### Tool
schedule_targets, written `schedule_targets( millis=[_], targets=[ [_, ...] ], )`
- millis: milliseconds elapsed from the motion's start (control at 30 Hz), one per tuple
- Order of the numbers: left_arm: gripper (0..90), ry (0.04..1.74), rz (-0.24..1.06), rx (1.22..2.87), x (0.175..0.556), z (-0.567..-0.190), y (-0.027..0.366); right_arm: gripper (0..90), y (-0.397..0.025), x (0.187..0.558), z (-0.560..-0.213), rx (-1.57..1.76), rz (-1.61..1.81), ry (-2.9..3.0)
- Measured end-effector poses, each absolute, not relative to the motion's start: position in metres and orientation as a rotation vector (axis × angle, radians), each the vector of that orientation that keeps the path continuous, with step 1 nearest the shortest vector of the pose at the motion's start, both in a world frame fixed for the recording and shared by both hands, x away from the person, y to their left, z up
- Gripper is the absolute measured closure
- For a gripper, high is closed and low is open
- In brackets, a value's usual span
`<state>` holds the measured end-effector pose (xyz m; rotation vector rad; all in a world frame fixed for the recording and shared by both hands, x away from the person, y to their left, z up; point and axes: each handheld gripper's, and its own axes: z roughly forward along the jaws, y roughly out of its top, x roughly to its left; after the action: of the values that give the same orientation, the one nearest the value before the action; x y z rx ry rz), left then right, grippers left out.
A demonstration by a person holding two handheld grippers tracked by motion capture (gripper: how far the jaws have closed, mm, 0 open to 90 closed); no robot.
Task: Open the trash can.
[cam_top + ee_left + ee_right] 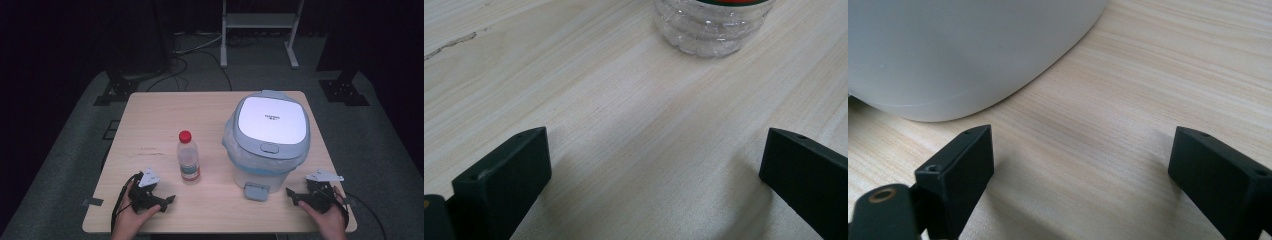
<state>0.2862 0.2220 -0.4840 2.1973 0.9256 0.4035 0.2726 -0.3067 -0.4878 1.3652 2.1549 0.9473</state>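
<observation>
Left gripper point(159, 199) held in hand point(134, 214) at near left table edge, jaws spread wide, nothing between them, resting low over wood. Right gripper point(296, 196) held in hand point(327, 220) at near right edge, jaws likewise wide apart, empty. Table point(165, 115) light wood. Plastic bottle point(188, 156) with red cap upright near centre, just ahead of left gripper, apart from it. Bin point(267, 140) white with grey lid closed, blue liner at rim, right of bottle; pedal point(256, 191) at its near base. Floor beyond dark, with cables and frame legs.

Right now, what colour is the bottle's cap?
Red. The bottle cap shows best in the high view.
</observation>
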Motion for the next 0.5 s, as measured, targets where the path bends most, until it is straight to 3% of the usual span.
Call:
schedule_targets(
  millis=[267, 367, 433, 500],
  targets=[
    [0.0, 0.929, 0.404, 2.195, 0.2865, -0.4840, 0.2220, 10.0, -0.3075, 0.2735, -0.4879, 1.358, 0.950, 2.161],
    [0.0, 0.930, 0.405, 2.195, 0.2867, -0.4840, 0.2220, 20.1, -0.3092, 0.2715, -0.4872, 1.343, 0.968, 2.156],
    [0.0, 0.930, 0.405, 2.195, 0.2867, -0.4840, 0.2220, 35.1, -0.3130, 0.2691, -0.4866, 1.323, 0.996, 2.145],
    [0.0, 0.931, 0.405, 2.195, 0.2868, -0.4840, 0.2221, 38.3, -0.3139, 0.2683, -0.4864, 1.321, 1.001, 2.147]
  ],
)
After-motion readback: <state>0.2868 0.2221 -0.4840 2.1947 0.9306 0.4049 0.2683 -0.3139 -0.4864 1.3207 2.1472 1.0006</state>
